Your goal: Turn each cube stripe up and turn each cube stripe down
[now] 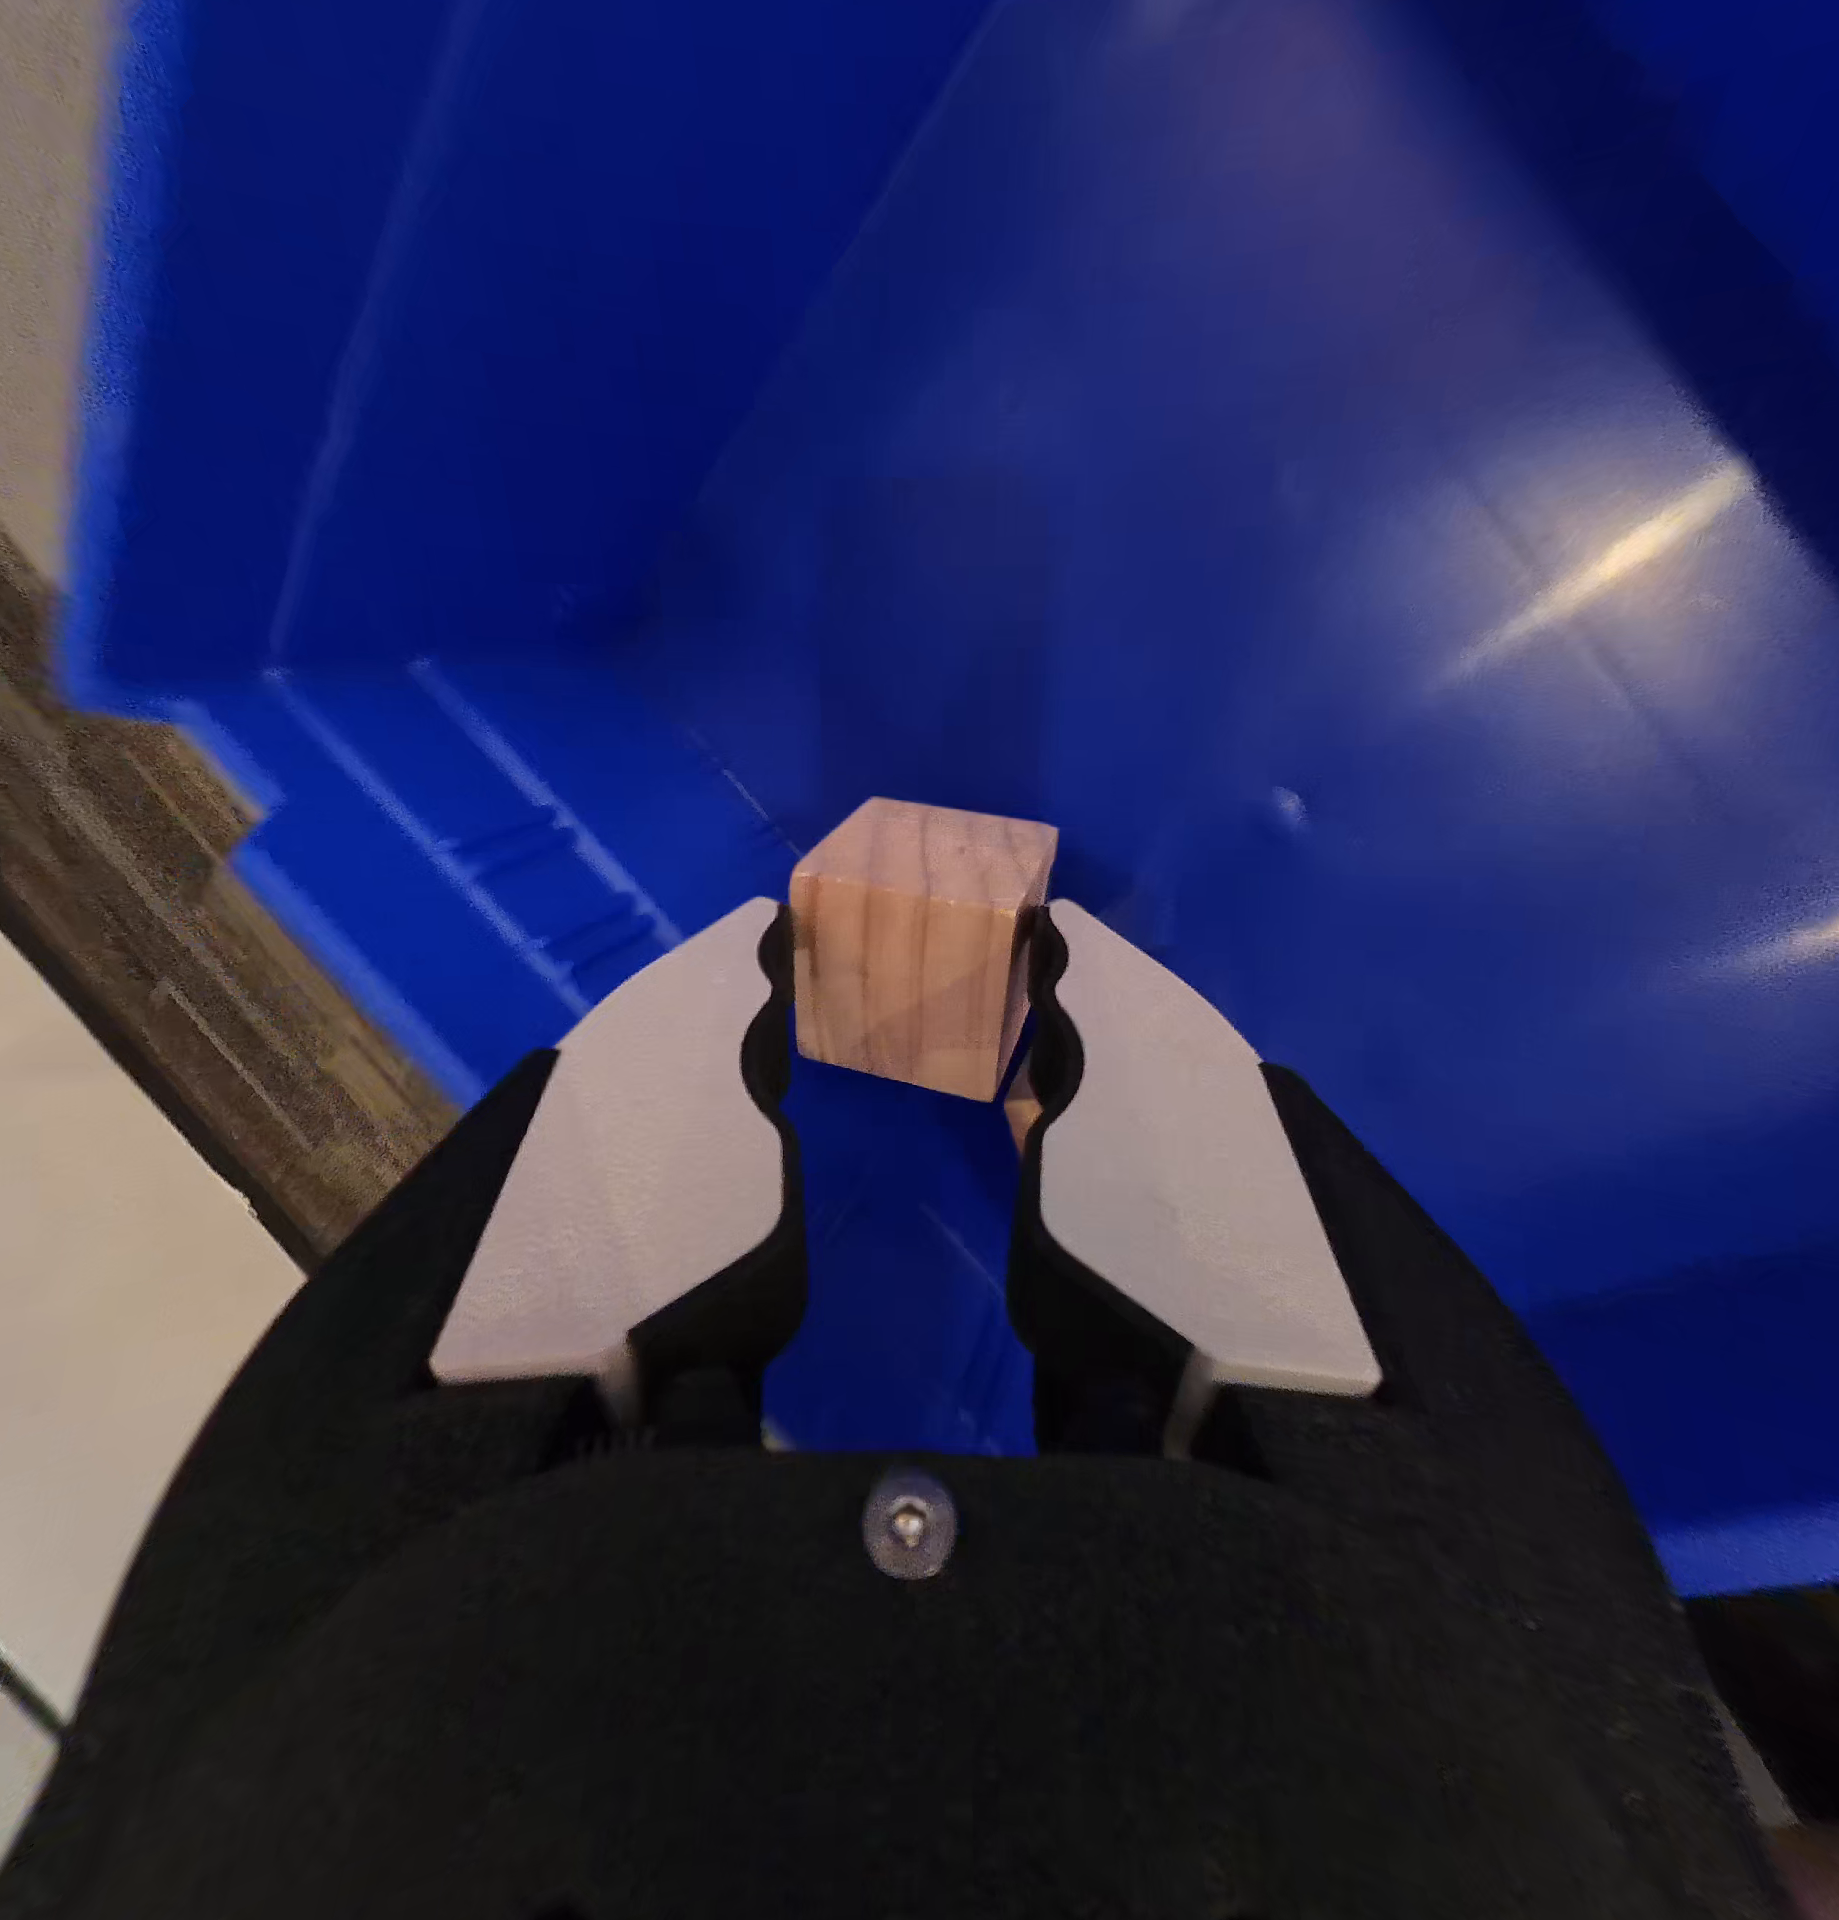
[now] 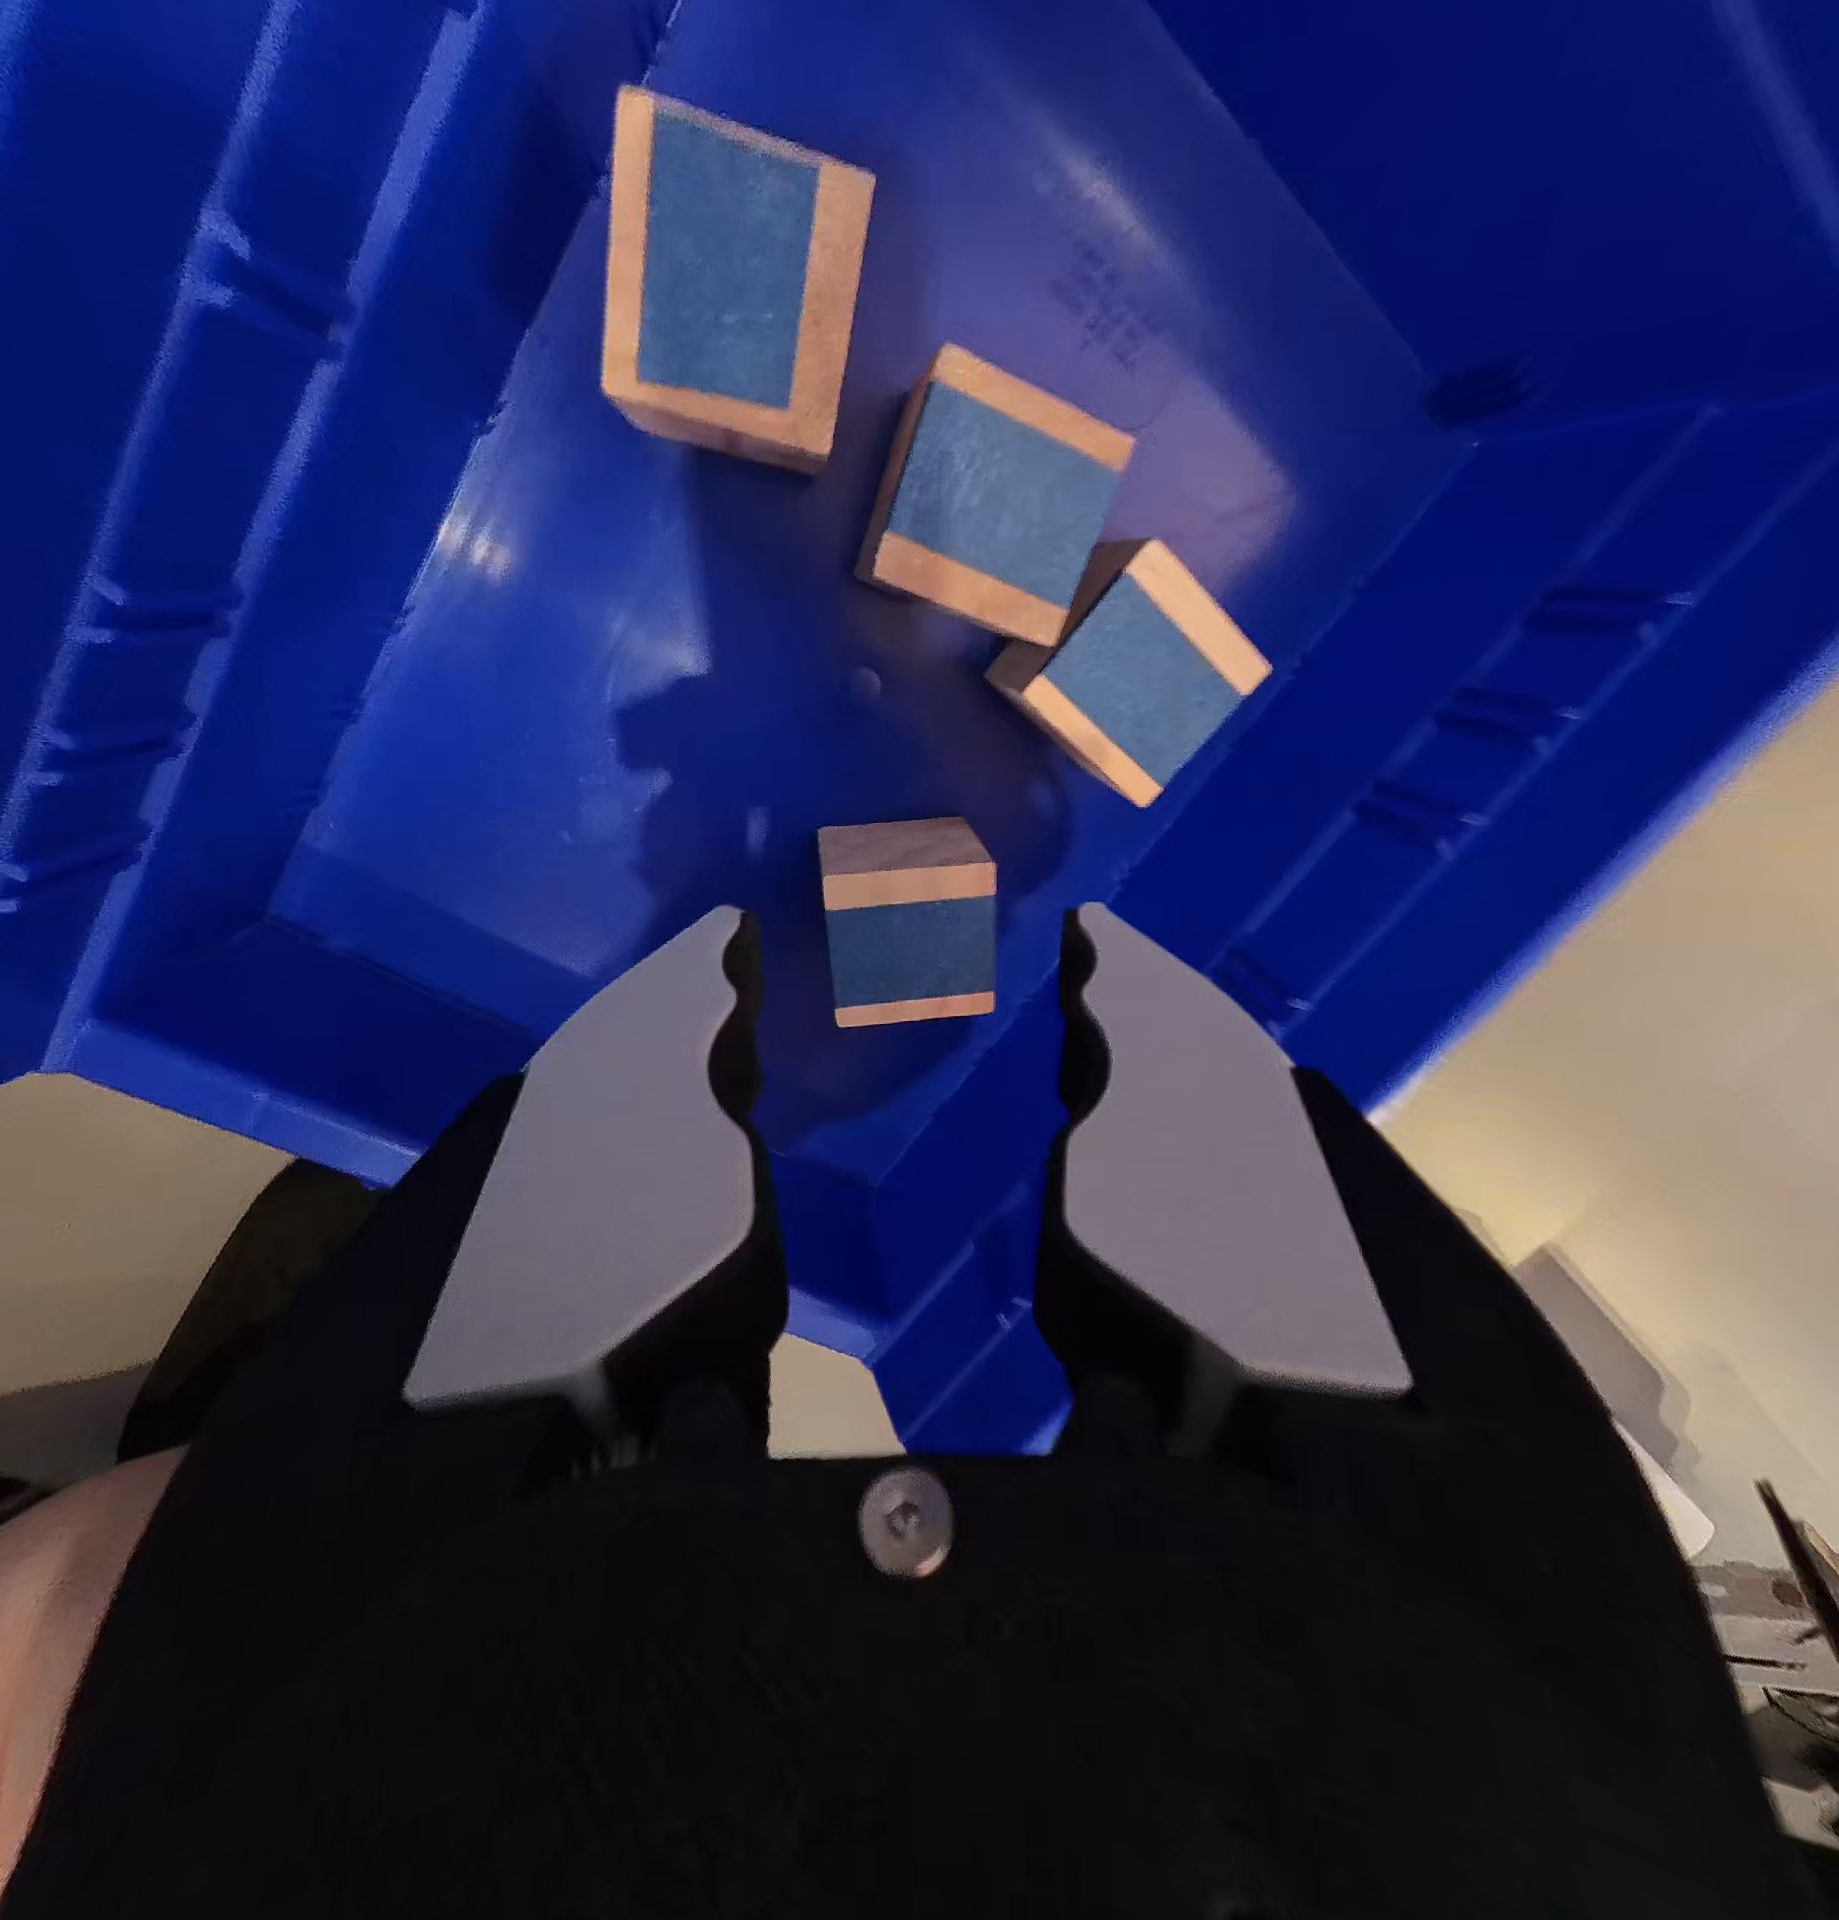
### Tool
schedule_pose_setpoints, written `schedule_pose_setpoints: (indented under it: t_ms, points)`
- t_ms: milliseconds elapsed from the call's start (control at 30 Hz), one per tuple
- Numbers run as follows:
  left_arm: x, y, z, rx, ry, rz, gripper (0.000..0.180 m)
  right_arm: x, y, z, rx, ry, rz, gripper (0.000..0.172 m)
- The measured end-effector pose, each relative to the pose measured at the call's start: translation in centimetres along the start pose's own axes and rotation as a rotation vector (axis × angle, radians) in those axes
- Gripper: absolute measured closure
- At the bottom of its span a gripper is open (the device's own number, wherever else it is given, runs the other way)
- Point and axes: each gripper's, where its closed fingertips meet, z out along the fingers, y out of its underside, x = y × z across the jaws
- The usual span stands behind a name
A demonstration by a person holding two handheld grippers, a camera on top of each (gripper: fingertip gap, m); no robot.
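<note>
In the left wrist view my left gripper [image 1: 913, 925] is shut on a plain wooden cube [image 1: 915, 987]. Both black pads press its sides and hold it over the floor of a blue bin [image 1: 1310, 520]; no stripe shows on its visible faces. In the right wrist view my right gripper [image 2: 910, 925] is open. A wooden cube with a blue stripe [image 2: 907, 935] sits between its fingertips, with a gap on each side and the stripe facing the camera. Three more cubes lie beyond it with blue stripes showing: a far one [image 2: 728, 275], a middle one [image 2: 998, 488] and a right one [image 2: 1138, 670].
The blue bin's ribbed walls [image 2: 167, 520] enclose the cubes on the left and right. A cream surface [image 2: 1673, 1039] lies outside the bin at the right. A dark wooden strip [image 1: 115, 883] runs along the bin's left side. A person's hand [image 2: 21, 1662] holds the right gripper.
</note>
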Motion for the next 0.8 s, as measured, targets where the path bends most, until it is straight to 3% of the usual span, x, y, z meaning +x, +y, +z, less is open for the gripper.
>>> schedule_pose_setpoints:
  t_ms: [133,267,333,433,500,567,733,800]
  points:
    - [-1.6,-2.7,-6.4,0.251,-0.104,-0.060,0.137,1.7,-2.1,-4.1,0.153,0.194,0.028,0.115]
    - [1.5,-7.8,-16.0,0.700,0.003,-0.082,0.137,0.2,-7.4,-11.1,0.485,0.391,-0.051,0.116]
    - [5.3,-10.2,-20.7,0.910,0.166,-0.039,0.137,-3.8,-11.4,-15.0,0.740,0.425,-0.192,0.110]
    - [11.9,-12.5,-26.1,1.125,0.493,0.053,0.137,-15.0,-15.9,-18.9,1.153,0.300,-0.560,0.102]
    - [15.7,-13.4,-28.0,1.164,0.692,0.097,0.137,-22.1,-16.6,-19.8,1.350,0.233,-0.784,0.096]
    - [18.5,-14.0,-28.9,1.178,0.808,0.138,0.137,-26.3,-16.7,-20.0,1.469,0.293,-0.900,0.097]
    - [23.3,-14.2,-30.6,1.171,1.015,0.217,0.137,-29.2,-16.9,-20.8,1.626,0.563,-0.933,0.098]
    - [24.3,-14.3,-30.6,1.169,1.038,0.236,0.137,-29.5,-16.8,-21.0,1.643,0.594,-0.930,0.110]
